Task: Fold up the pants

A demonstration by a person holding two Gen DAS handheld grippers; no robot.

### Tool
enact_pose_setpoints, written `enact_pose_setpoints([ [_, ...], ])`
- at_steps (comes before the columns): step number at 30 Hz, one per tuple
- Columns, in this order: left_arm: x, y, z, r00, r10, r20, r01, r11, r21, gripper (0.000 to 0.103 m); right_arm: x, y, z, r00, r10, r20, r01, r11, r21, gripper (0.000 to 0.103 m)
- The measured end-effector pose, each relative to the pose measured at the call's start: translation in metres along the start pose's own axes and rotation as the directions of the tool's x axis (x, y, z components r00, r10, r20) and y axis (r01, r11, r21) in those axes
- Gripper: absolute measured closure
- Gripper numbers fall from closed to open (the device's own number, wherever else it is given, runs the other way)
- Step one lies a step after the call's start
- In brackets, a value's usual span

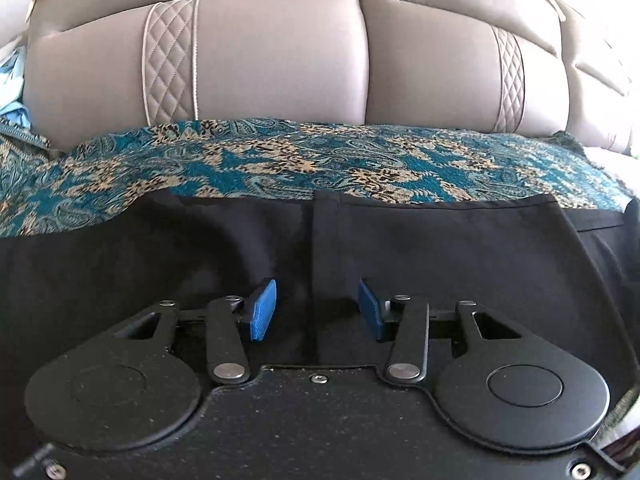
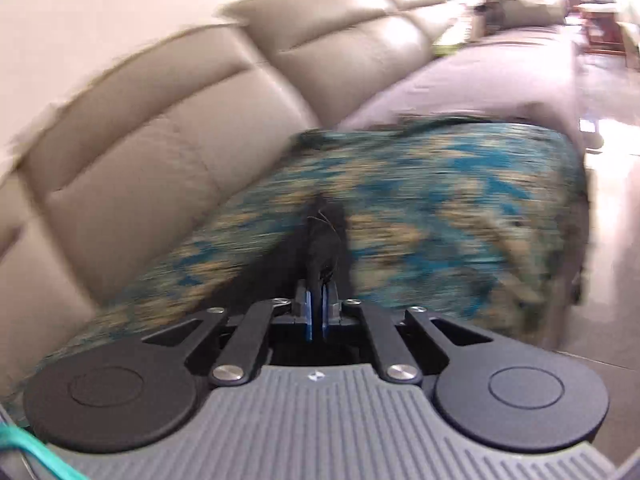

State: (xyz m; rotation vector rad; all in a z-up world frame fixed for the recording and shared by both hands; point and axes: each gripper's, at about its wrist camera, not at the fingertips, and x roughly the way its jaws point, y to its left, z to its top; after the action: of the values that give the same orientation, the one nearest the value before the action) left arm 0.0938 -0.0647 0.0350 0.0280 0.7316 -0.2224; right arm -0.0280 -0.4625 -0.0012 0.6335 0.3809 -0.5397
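Observation:
Black pants lie spread on a teal and tan patterned cloth over a sofa seat. My left gripper is open just above the pants, its blue pads on either side of a seam or fold edge. In the right wrist view, my right gripper is shut on a bunch of the black pants fabric, held above the patterned cloth. That view is motion-blurred.
The grey-beige leather sofa backrest rises behind the cloth. A light blue garment lies at the far left. In the right wrist view, the sofa runs on to the right, with floor beyond the seat edge.

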Motion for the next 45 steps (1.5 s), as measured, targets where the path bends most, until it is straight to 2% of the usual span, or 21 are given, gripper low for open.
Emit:
enact_pose_setpoints([
  [3, -0.014, 0.013, -0.003, 1.0, -0.009, 0.011, 0.01, 0.999, -0.037, 0.059, -0.013, 0.063, -0.019, 0.986, 0.154, -0.068, -0.163, 0.97, -0.177, 0.097],
  [5, -0.024, 0.024, -0.005, 1.0, -0.002, 0.022, 0.003, 0.998, -0.062, 0.059, -0.026, 0.11, -0.047, 0.955, 0.255, -0.151, -0.291, 0.9, -0.323, 0.096],
  [7, -0.034, 0.036, -0.008, 0.999, 0.011, 0.03, -0.008, 0.996, -0.085, 0.059, -0.039, 0.148, -0.085, 0.895, 0.353, -0.272, -0.44, 0.797, -0.413, 0.096],
  [10, -0.047, 0.054, -0.012, 0.999, 0.032, 0.031, -0.028, 0.994, -0.107, 0.059, -0.055, 0.183, -0.14, 0.807, 0.407, -0.429, -0.584, 0.661, -0.471, 0.096],
  [12, -0.053, 0.063, -0.015, 0.999, 0.038, 0.022, -0.035, 0.993, -0.115, 0.059, -0.059, 0.194, -0.171, 0.76, 0.405, -0.508, -0.639, 0.607, -0.472, 0.096],
  [13, -0.056, 0.068, -0.017, 0.999, 0.036, 0.017, -0.033, 0.992, -0.123, 0.059, -0.062, 0.196, -0.179, 0.751, 0.407, -0.52, -0.649, 0.6, -0.468, 0.095],
  [16, -0.061, 0.077, -0.023, 1.0, 0.016, 0.007, -0.015, 0.989, -0.147, 0.059, -0.072, 0.202, -0.188, 0.77, 0.412, -0.487, -0.635, 0.57, -0.522, 0.087],
  [19, -0.063, 0.078, -0.024, 1.0, -0.031, 0.005, 0.031, 0.986, -0.166, 0.059, -0.076, 0.2, -0.184, 0.749, 0.434, -0.5, -0.657, 0.579, -0.483, 0.08],
  [22, -0.064, 0.073, -0.016, 0.989, -0.144, 0.02, 0.145, 0.975, -0.169, 0.058, -0.078, 0.195, -0.183, 0.74, 0.443, -0.506, -0.668, 0.574, -0.475, 0.075],
  [23, -0.065, 0.068, -0.011, 0.984, -0.178, 0.022, 0.179, 0.973, -0.147, 0.057, -0.081, 0.192, -0.182, 0.737, 0.449, -0.506, -0.672, 0.57, -0.473, 0.073],
  [24, -0.064, 0.059, -0.005, 0.977, -0.214, 0.02, 0.214, 0.971, -0.102, 0.054, -0.084, 0.189, -0.183, 0.736, 0.453, -0.503, -0.673, 0.566, -0.476, 0.063],
  [25, -0.063, 0.05, 0.0, 0.971, -0.237, 0.013, 0.238, 0.97, -0.054, 0.048, -0.089, 0.186, -0.183, 0.738, 0.456, -0.497, -0.672, 0.563, -0.481, 0.049],
  [28, -0.055, 0.014, 0.01, 0.958, -0.285, -0.002, 0.284, 0.953, 0.107, 0.036, -0.1, 0.183, -0.188, 0.744, 0.471, -0.473, -0.667, 0.55, -0.502, 0.039],
  [30, -0.046, -0.01, 0.013, 0.954, -0.298, -0.021, 0.296, 0.936, 0.191, 0.031, -0.103, 0.185, -0.194, 0.761, 0.46, -0.457, -0.649, 0.532, -0.545, 0.037],
  [33, -0.023, -0.039, 0.018, 0.947, -0.302, -0.109, 0.321, 0.912, 0.256, 0.031, -0.106, 0.19, -0.203, 0.784, 0.439, -0.439, -0.62, 0.514, -0.593, 0.036],
  [35, -0.009, -0.051, 0.019, 0.935, -0.309, -0.176, 0.347, 0.902, 0.256, 0.027, -0.107, 0.189, -0.206, 0.783, 0.442, -0.438, -0.621, 0.516, -0.59, 0.033],
  [37, -0.001, -0.058, 0.017, 0.931, -0.305, -0.2, 0.349, 0.903, 0.249, 0.02, -0.107, 0.187, -0.207, 0.777, 0.448, -0.442, -0.629, 0.524, -0.575, 0.032],
  [41, 0.013, -0.071, 0.012, 0.957, -0.219, -0.19, 0.269, 0.917, 0.295, 0.02, -0.107, 0.185, -0.208, 0.773, 0.455, -0.441, -0.634, 0.534, -0.559, 0.031],
  [42, 0.015, -0.073, 0.011, 0.964, -0.196, -0.178, 0.244, 0.917, 0.314, 0.025, -0.107, 0.184, -0.207, 0.772, 0.457, -0.442, -0.635, 0.537, -0.555, 0.031],
  [44, 0.019, -0.073, 0.01, 0.979, -0.137, -0.153, 0.182, 0.924, 0.337, 0.043, -0.107, 0.184, -0.209, 0.773, 0.455, -0.441, -0.634, 0.533, -0.561, 0.031],
  [45, 0.02, -0.072, 0.011, 0.983, -0.115, -0.141, 0.156, 0.932, 0.328, 0.058, -0.109, 0.183, -0.209, 0.773, 0.457, -0.44, -0.634, 0.531, -0.562, 0.031],
])
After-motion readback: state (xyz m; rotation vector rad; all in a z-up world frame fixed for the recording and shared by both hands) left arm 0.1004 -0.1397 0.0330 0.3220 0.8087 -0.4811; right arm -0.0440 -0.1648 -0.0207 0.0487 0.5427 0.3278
